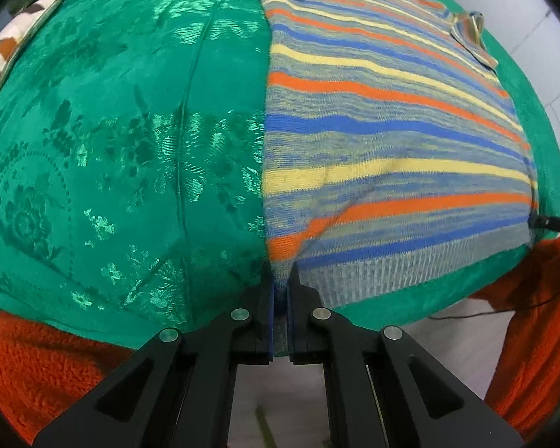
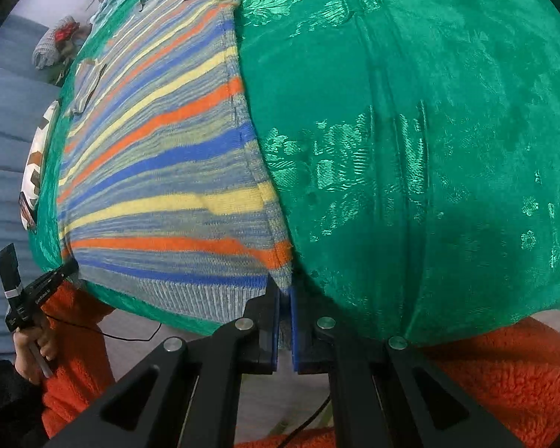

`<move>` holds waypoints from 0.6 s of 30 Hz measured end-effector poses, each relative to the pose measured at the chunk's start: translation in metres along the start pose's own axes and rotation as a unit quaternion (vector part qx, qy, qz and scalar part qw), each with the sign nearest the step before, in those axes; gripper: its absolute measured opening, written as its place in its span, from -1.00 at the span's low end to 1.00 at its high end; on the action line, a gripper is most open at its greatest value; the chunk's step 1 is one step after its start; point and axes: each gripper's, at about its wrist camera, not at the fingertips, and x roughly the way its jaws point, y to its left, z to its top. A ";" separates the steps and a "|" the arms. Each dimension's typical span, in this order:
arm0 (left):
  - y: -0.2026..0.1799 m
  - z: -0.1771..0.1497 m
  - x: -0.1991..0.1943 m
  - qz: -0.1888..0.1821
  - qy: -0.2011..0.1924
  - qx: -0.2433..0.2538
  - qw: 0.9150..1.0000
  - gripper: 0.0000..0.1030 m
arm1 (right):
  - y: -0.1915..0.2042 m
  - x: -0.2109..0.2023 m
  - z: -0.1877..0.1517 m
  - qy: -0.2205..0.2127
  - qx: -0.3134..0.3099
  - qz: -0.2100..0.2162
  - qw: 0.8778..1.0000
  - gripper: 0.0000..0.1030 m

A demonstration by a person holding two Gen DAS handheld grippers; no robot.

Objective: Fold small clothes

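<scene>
A small knitted sweater (image 1: 392, 142) with blue, orange, yellow and grey stripes lies flat on a green patterned cloth (image 1: 112, 130). Its sleeves are folded in over the body at the far end. My left gripper (image 1: 280, 280) is shut on the near left corner of the ribbed hem. The right wrist view shows the same sweater (image 2: 160, 171) on the left, and my right gripper (image 2: 285, 291) is shut on the hem's near right corner. The left gripper (image 2: 71, 267) also shows at that view's left edge, pinching the other corner. The right gripper's tip (image 1: 541, 221) touches the hem at the far right of the left wrist view.
The green cloth (image 2: 429, 149) covers the table to its near edge. A person's orange fleece sleeves (image 1: 37, 366) hang below that edge, and a hand (image 2: 33, 351) holds the left gripper's handle. A brown and white patterned fabric (image 1: 15, 41) lies at the far left.
</scene>
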 end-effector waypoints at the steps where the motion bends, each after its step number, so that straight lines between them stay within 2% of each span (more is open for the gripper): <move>1: 0.002 -0.002 0.000 -0.001 -0.002 -0.003 1.000 -0.95 | 0.000 0.000 0.000 0.000 0.002 0.001 1.000 -0.92; 12: 0.004 -0.002 0.004 -0.006 -0.013 -0.011 1.000 -0.94 | 0.001 0.003 -0.005 -0.014 0.015 -0.010 1.000 -0.92; 16: 0.019 -0.018 -0.007 0.005 -0.018 -0.003 1.000 -0.91 | 0.001 0.002 -0.005 -0.019 0.021 -0.013 1.000 -0.91; 18: 0.017 -0.017 -0.007 0.009 -0.017 0.000 1.000 -0.84 | 0.002 0.001 -0.006 -0.021 0.026 -0.014 0.999 -0.83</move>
